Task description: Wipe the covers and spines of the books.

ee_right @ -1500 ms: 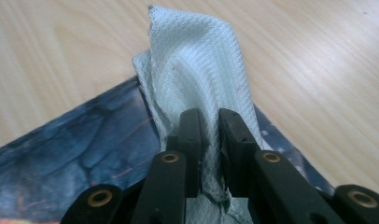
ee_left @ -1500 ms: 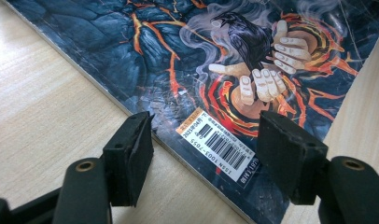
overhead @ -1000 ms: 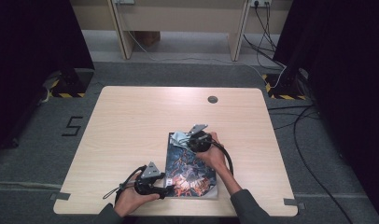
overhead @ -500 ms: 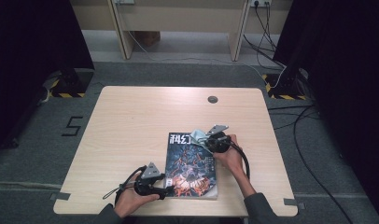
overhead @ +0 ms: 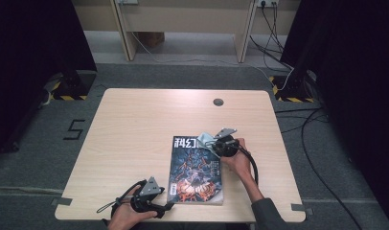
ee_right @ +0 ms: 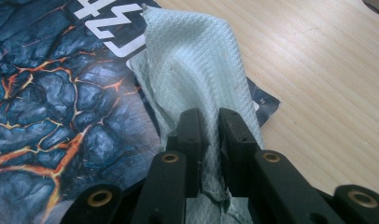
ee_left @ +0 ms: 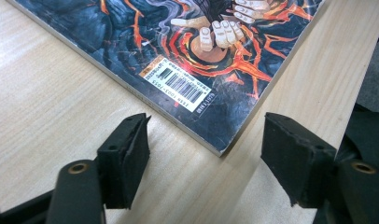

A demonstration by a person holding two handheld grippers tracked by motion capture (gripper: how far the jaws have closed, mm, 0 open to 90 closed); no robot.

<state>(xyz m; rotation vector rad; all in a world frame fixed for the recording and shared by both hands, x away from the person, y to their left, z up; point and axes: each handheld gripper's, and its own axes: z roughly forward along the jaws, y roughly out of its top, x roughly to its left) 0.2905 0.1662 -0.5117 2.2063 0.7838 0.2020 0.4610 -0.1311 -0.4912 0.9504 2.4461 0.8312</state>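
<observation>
A magazine (overhead: pixel 195 177) with a dark lava-patterned cover lies flat on the wooden table (overhead: pixel 135 124), near its front edge. My right gripper (overhead: pixel 212 145) rests at the magazine's far right corner, shut on a pale waffle-textured cloth (overhead: pixel 207 140). In the right gripper view the cloth (ee_right: pixel 197 70) drapes forward from the pinched jaws (ee_right: pixel 211 135) over the cover (ee_right: pixel 47 93). My left gripper (overhead: pixel 166 206) lies by the near left corner, and its jaws have just been opening a little. In the left gripper view that corner (ee_left: pixel 178 56) lies between the open jaws (ee_left: pixel 206 158), untouched.
A round cable grommet (overhead: pixel 218 101) sits near the table's far edge. Bare wood stretches left of the magazine. Beyond the table stand desk legs (overhead: pixel 123 28) and loose cables (overhead: pixel 279 28); a "5" (overhead: pixel 75 129) is marked on the floor at left.
My right gripper has slid the cloth rightward across the top of the magazine, uncovering its white title, then stopped. The left hand has stayed in place.
</observation>
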